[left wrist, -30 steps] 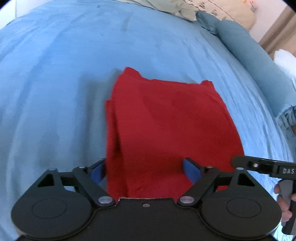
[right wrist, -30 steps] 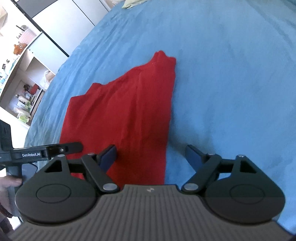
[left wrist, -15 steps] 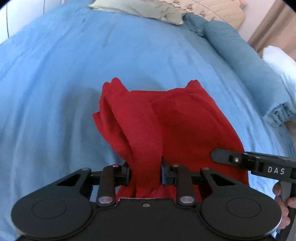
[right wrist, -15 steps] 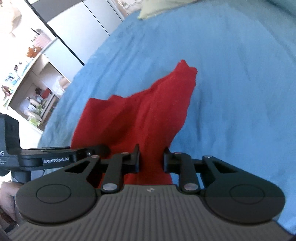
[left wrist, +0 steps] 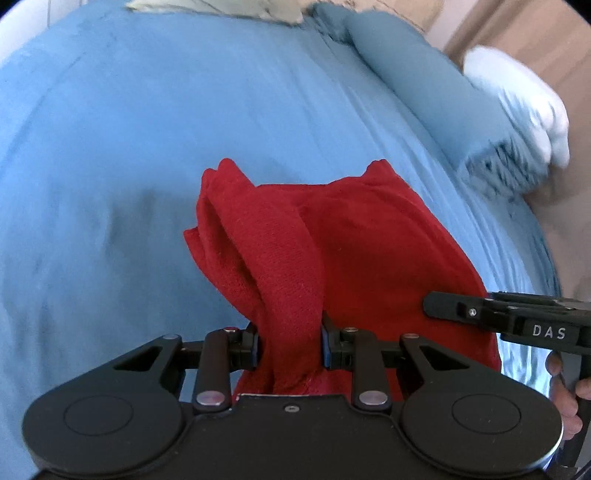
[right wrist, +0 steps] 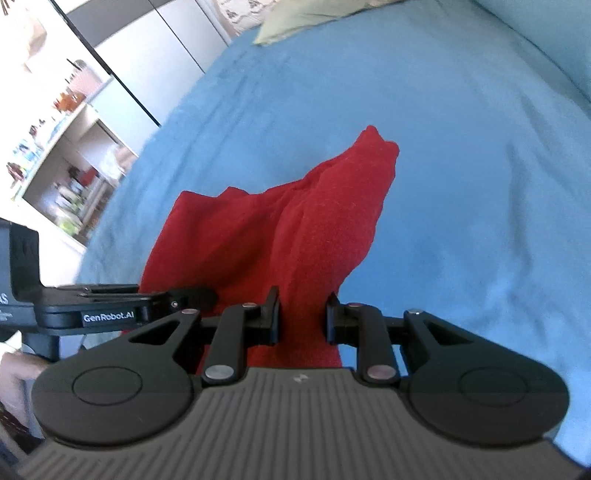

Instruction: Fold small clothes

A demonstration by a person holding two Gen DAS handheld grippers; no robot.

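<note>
A small red garment (left wrist: 354,251) lies on the blue bedspread (left wrist: 147,129), its near edge lifted off the bed. My left gripper (left wrist: 290,341) is shut on the garment's near left edge, which bunches between the jaws. My right gripper (right wrist: 303,319) is shut on the near right edge of the same garment (right wrist: 295,225). The far end of the garment still rests on the bedspread (right wrist: 461,184). Each gripper shows in the other's view: the right one in the left wrist view (left wrist: 498,314), the left one in the right wrist view (right wrist: 110,306).
A rolled blue blanket (left wrist: 424,81) and a white pillow (left wrist: 517,96) lie along the bed's right side. A pale green pillow (right wrist: 314,18) lies at the head. Shelves with small items (right wrist: 55,140) stand left of the bed.
Both grippers closed on the garment's near edge, which lay flat a second ago. Since then they have raised it, and the cloth now hangs bunched and tented toward its far end.
</note>
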